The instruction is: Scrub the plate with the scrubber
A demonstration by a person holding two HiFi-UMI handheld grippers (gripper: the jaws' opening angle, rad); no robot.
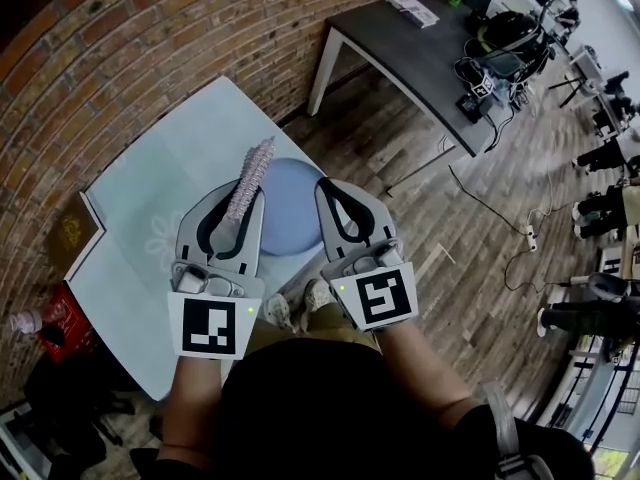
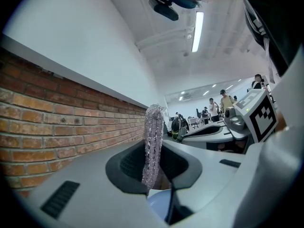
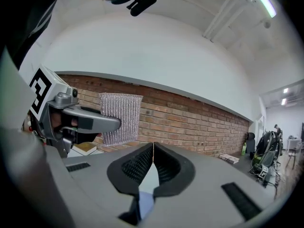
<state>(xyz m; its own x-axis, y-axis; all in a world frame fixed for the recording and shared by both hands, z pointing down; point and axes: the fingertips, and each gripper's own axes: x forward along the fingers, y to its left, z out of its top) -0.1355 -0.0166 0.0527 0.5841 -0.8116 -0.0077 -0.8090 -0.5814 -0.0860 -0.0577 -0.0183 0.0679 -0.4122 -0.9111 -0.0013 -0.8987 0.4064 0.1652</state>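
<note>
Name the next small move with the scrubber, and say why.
Probably tip the left gripper down until the scrubber meets the plate. Its jaws are clamped on the scrubber, which points out over the blue plate on the table and seems clear of it. The right gripper is shut on nothing beside it.

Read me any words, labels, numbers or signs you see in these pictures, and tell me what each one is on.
No readable text anywhere.
Left marker cube, right marker cube: black-and-white square patterns, no letters.
Brown box: pale mark, too blurred to read.
Booklet on the dark table: print too small to read.
</note>
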